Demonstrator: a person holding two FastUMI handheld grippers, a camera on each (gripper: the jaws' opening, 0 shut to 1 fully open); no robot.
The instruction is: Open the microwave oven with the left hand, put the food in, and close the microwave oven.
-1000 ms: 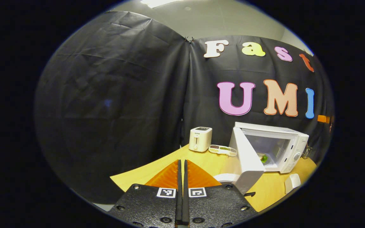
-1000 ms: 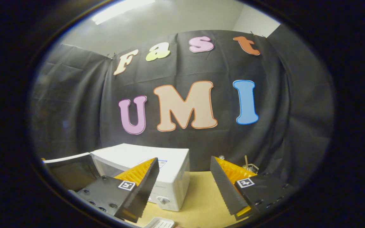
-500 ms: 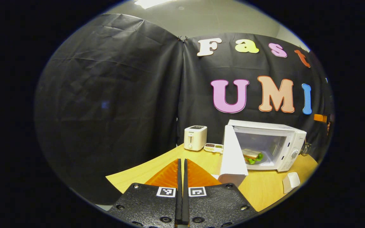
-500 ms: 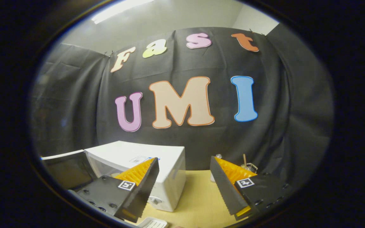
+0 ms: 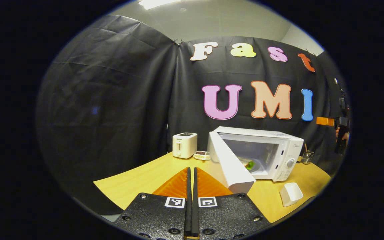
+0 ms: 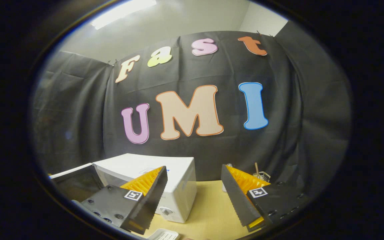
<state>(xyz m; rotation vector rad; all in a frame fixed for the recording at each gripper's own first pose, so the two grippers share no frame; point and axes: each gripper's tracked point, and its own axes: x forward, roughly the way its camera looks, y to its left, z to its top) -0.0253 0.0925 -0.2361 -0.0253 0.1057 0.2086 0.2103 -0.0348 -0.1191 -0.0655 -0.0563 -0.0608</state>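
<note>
In the left gripper view a white microwave [image 5: 278, 146] stands on the wooden table [image 5: 138, 180] with its door [image 5: 228, 165] swung partly open toward me. Inside it, food with a green leaf [image 5: 248, 164] peeks past the door's edge. My left gripper [image 5: 191, 173] is shut with nothing in it, a short way in front of the door's left side. The other gripper [image 5: 332, 122] and a hand show far right, held high. In the right gripper view my right gripper [image 6: 193, 186] stands open and empty above the microwave [image 6: 165, 173], whose door [image 6: 75, 181] shows at the left.
A white toaster [image 5: 184, 145] and a small tray of food [image 5: 202, 155] stand at the table's back left. A white square dish [image 5: 291, 194] lies near the front right edge, also seen low as the white dish [image 6: 165, 235]. A glass holder with sticks [image 5: 307, 156] stands right of the microwave.
The left gripper view has swung so the microwave sits more toward the middle and farther off; its door has turned a little. The right gripper has stayed open, shifting only slightly.
</note>
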